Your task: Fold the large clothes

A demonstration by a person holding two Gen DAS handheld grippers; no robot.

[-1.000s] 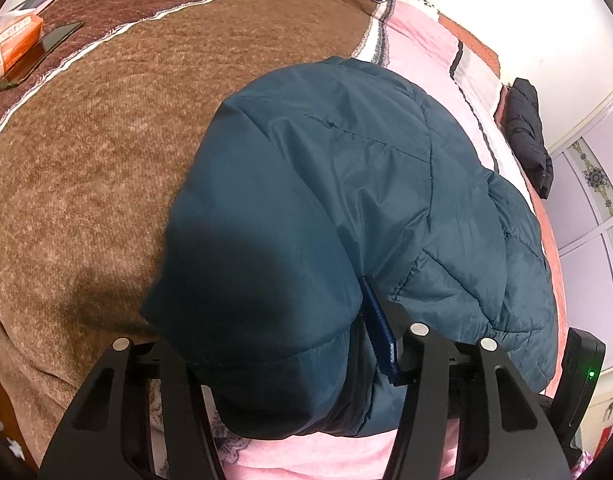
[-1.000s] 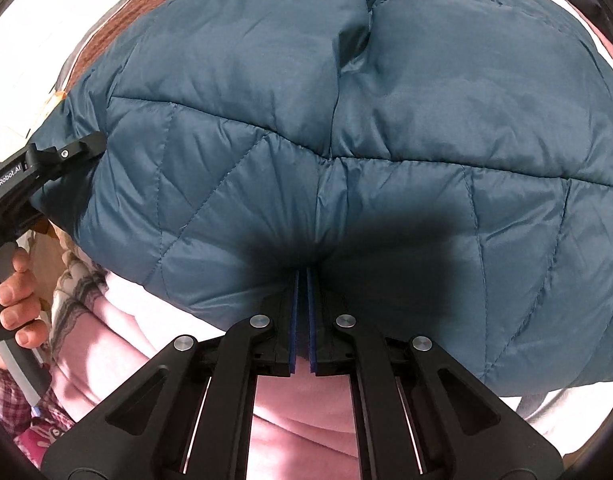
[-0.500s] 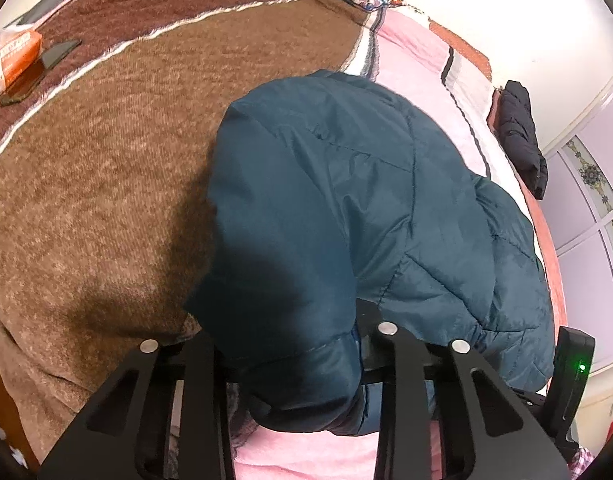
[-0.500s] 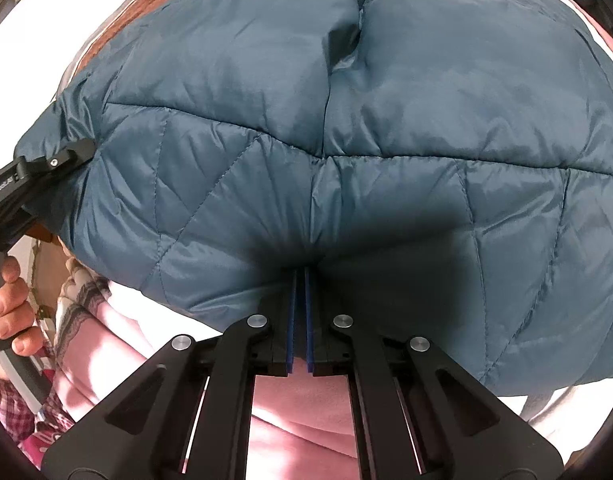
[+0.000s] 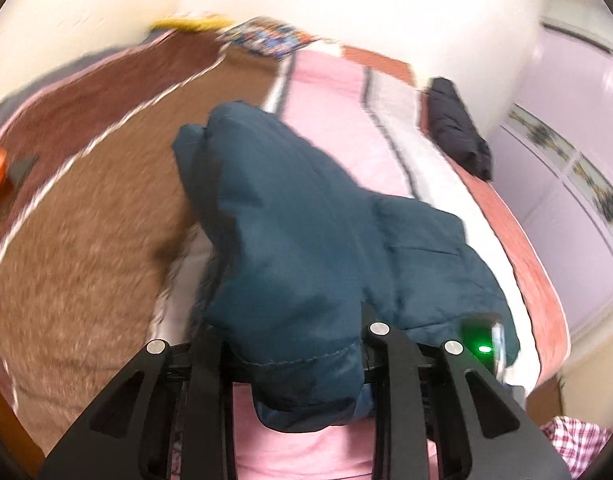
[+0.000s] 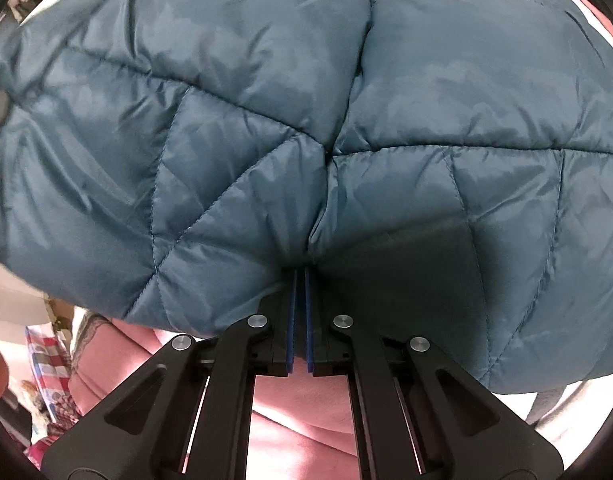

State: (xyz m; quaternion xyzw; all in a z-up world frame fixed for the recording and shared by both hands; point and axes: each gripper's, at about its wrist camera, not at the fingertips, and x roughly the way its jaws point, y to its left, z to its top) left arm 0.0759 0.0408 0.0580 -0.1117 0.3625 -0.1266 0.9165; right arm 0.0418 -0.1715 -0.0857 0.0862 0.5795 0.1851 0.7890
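The left gripper [image 5: 294,354] is closing its jaws on the teal quilted puffer jacket's [image 5: 306,216] cuff; the right gripper [image 6: 300,280], jaws narrow, pinches its hem. Slippery padding could slide free mid-fold.

Your left gripper [image 5: 290,344] points down at a slant, its jaws closing on a thick bunched sleeve end of the teal jacket [image 5: 306,240], which fills the gap between them. Your right gripper [image 6: 301,300] tilts steeply downward, its blue pads [image 6: 292,320] pinched together on the jacket's hem.
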